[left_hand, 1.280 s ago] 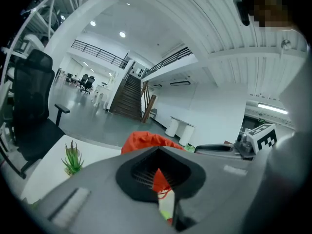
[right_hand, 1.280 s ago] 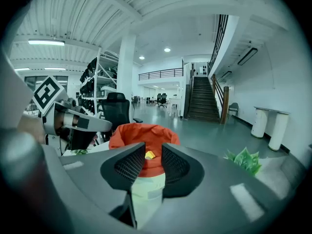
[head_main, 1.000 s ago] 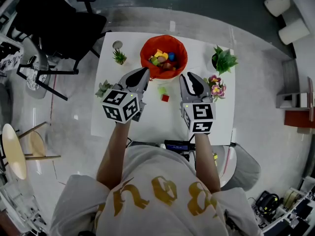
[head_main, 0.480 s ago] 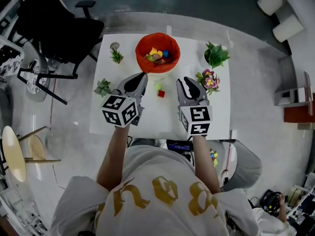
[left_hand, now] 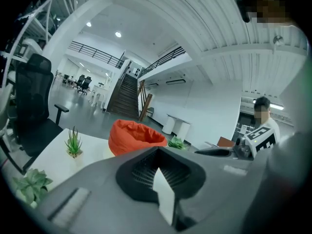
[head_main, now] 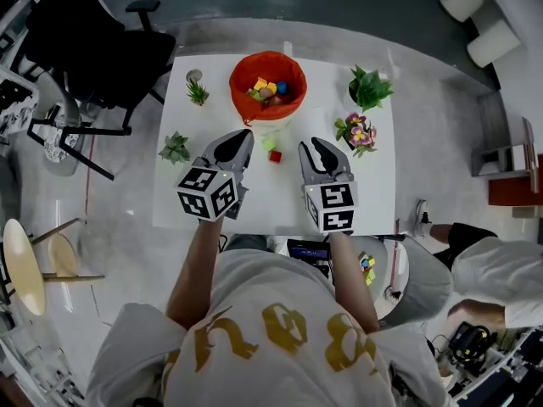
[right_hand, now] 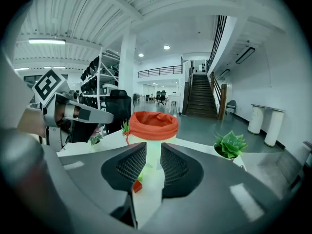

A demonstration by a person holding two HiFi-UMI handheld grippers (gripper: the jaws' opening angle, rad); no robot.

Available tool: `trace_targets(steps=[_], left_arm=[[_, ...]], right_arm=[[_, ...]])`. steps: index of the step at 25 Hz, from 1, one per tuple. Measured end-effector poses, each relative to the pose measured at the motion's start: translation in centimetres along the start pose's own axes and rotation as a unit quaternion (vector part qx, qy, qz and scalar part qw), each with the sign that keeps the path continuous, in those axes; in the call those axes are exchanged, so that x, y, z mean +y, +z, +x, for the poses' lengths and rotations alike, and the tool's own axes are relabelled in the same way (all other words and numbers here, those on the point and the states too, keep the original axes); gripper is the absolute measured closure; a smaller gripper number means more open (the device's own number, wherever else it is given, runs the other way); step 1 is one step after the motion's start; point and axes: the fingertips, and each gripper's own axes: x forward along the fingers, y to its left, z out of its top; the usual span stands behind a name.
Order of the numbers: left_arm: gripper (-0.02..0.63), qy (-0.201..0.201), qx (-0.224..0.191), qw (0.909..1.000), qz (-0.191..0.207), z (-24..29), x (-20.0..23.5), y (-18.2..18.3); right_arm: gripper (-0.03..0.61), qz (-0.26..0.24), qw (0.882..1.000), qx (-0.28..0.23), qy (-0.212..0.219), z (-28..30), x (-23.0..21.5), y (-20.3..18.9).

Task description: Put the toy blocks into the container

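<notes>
a white table (head_main: 271, 197) fills the middle of the head view, with a black office chair (head_main: 93, 41) off its far left corner. the orange container (head_main: 240, 83) stands upright at the table's far edge and already holds several coloured blocks (head_main: 267, 90). the left gripper (head_main: 246, 134) hovers over the table on the near side of the container, its jaws closed tip to tip with nothing between them. the right gripper (head_main: 310, 144) hangs beside it, well apart; its jaws stand narrowly parted, have just eased a little wider, and grip nothing. small potted plants (head_main: 366, 87) sit along both sides of the table. two toy blocks lie on the table between the gripper tips: a green block (head_main: 271, 143) near the container's base, and a red block (head_main: 275, 156) just beside it on the near side.
</notes>
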Motion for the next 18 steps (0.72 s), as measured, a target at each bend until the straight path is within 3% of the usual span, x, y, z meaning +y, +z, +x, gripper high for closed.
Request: trace_targets(steps=[18], left_arm=[[0.612, 0.023, 0.055, 0.9981, -0.013, 1.2, 3.3, -4.9]], right_arm=[[0.443, -0.009, 0.996, 0.073, 0.050, 4.2, 2.3, -4.4]])
